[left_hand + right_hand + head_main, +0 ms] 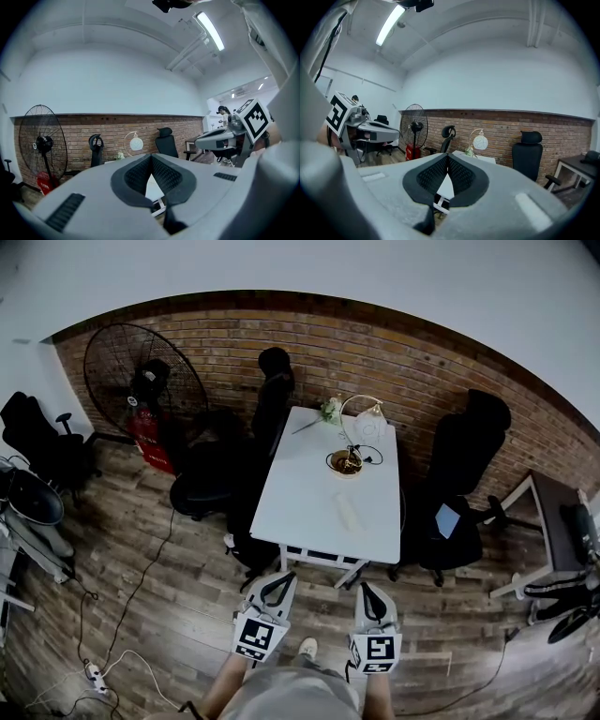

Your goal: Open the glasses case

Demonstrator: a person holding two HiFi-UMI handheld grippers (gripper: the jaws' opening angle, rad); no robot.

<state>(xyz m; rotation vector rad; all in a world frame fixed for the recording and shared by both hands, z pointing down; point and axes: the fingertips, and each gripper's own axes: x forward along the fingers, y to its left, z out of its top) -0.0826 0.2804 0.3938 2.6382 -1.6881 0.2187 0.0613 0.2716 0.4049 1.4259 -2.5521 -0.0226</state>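
The glasses case (349,512) is the small pale long thing on the white table (291,512). It lies in the near half, a little toward the right edge. It is white on white and tiny here, so I cannot see its lid or its seam.

I think it is light and has a hard, smooth shell, so it could slide on the table or slip out of a pinch. It likely has a hinge on one long side. A good way is to hold the bottom half still with one gripper. The other can lift the lid at the long edge across from the hinge. Squeeze gently, since there may be glasses inside.

Farther back on the table, from left to right, are a little plant (330,411), a round dark thing with a cord (345,463) and a lamp (366,418).

The left gripper (278,583) is low in the head view, on the near side of the table and well apart from it. Its jaws are pressed together, pad against pad, with nothing in them.

The right gripper (368,590) is just beside it, also short of the table's near edge. Its jaws are pressed together too and hold nothing. Both must spread before they can take the case.
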